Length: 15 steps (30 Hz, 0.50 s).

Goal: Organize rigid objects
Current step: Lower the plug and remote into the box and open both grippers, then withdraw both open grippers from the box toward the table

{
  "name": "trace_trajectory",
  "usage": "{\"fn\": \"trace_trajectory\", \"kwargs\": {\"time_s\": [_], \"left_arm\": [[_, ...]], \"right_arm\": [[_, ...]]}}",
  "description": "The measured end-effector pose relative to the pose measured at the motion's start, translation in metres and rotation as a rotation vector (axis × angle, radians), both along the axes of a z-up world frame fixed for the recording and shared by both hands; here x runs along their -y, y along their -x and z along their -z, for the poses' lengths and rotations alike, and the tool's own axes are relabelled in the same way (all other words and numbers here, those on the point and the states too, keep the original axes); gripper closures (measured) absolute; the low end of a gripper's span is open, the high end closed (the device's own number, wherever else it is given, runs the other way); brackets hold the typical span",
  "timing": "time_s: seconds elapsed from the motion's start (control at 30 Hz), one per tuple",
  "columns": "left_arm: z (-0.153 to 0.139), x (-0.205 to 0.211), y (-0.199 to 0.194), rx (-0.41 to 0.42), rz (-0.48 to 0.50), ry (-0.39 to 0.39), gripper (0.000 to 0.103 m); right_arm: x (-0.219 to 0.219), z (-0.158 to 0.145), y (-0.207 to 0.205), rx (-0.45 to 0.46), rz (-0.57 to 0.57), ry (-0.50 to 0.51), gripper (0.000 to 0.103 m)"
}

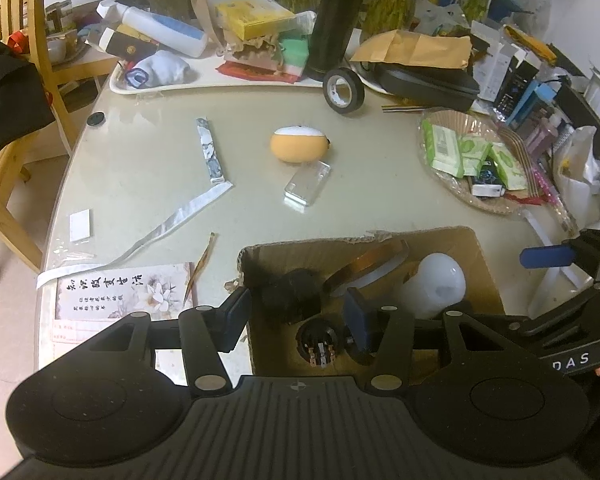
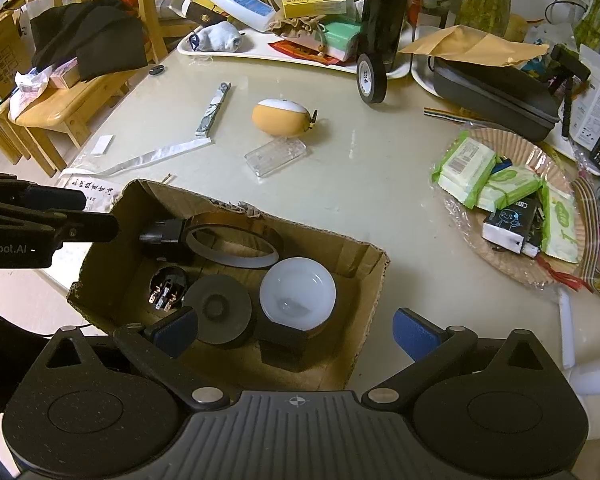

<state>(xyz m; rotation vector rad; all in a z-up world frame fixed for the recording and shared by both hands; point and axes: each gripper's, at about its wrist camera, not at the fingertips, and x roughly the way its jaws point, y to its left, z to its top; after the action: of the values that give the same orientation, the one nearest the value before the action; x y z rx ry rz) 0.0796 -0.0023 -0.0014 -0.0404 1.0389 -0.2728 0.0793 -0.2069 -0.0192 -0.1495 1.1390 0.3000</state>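
A torn cardboard box (image 2: 364,280) (image 1: 476,264) sits at the table's near edge. In it lie a white domed lamp (image 2: 298,292) (image 1: 436,284), a dark grey disc (image 2: 220,308), a round pronged socket (image 2: 168,290), a black plug (image 2: 162,236) and an orange tape ring (image 2: 232,240). My right gripper (image 2: 296,332) hangs wide open above the lamp and disc, holding nothing, its right finger outside the box wall. My left gripper (image 1: 298,318) stands part open astride the box's left wall, one finger outside and one inside. On the table lie an orange-and-white egg-shaped object (image 2: 282,118) and a clear plastic case (image 2: 276,156).
A black tape roll (image 2: 371,76), a black flask (image 2: 384,12) and a cluttered white tray (image 2: 220,53) line the back. A woven plate (image 2: 548,276) of wipe packs sits right. A paper strip (image 1: 180,216) and printed card (image 1: 124,292) lie left. Wooden chairs (image 2: 60,104) stand beyond the table's left edge.
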Motion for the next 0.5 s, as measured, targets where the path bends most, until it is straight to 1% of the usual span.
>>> {"fn": "trace_trajectory", "kwargs": {"time_s": [0.2, 0.5], "left_arm": [[-0.0022, -0.0027, -0.0001, 0.011, -0.015, 0.016, 0.052], [-0.0025, -0.0030, -0.0013, 0.015, -0.024, 0.014, 0.049]], "right_arm": [[0.0002, -0.0021, -0.0017, 0.008, 0.008, -0.002, 0.000], [0.0004, -0.0029, -0.0023, 0.016, 0.014, -0.003, 0.000]]}}
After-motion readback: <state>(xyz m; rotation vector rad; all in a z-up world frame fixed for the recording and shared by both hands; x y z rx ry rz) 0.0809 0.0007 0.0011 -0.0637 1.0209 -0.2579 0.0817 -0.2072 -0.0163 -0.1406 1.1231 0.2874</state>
